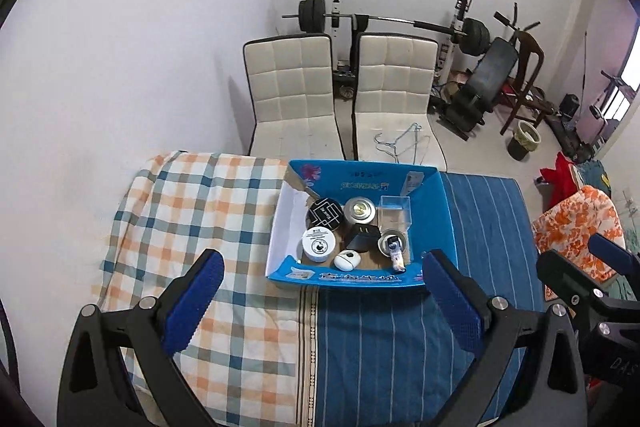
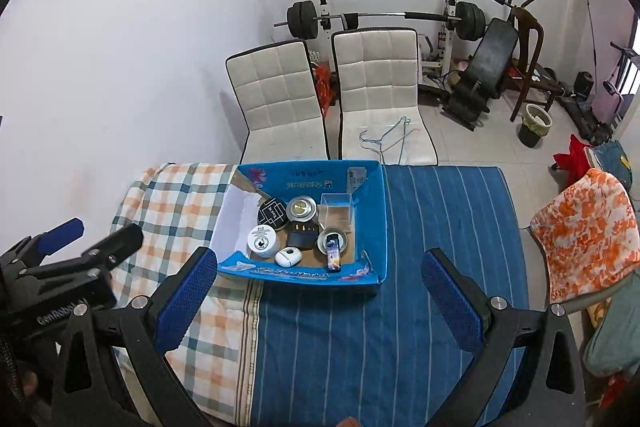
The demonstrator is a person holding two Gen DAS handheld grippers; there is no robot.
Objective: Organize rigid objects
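Note:
A blue cardboard box (image 1: 444, 219) (image 2: 378, 211) sits on the table and holds several small rigid items: a black round case (image 1: 325, 213) (image 2: 273, 211), a white jar (image 1: 318, 244) (image 2: 262, 240), a metal disc (image 1: 360, 209) (image 2: 301, 207), a clear plastic box (image 1: 395, 211) (image 2: 337, 210), a black charger (image 1: 362, 237) (image 2: 303, 233), a white mouse-shaped item (image 1: 347, 259) (image 2: 288, 255) and a lighter (image 1: 397, 257) (image 2: 333, 257). My left gripper (image 1: 322, 301) is open and empty, held in front of the box. My right gripper (image 2: 318, 301) is open and empty, also short of the box.
The table carries a checked cloth (image 1: 192, 211) on the left and a blue striped cloth (image 2: 440, 227) on the right. Two white chairs (image 1: 292, 95) (image 1: 394, 87) stand behind it, with wire hangers (image 1: 404, 141). An orange-patterned chair (image 2: 588, 227) stands right. Gym gear lines the back wall.

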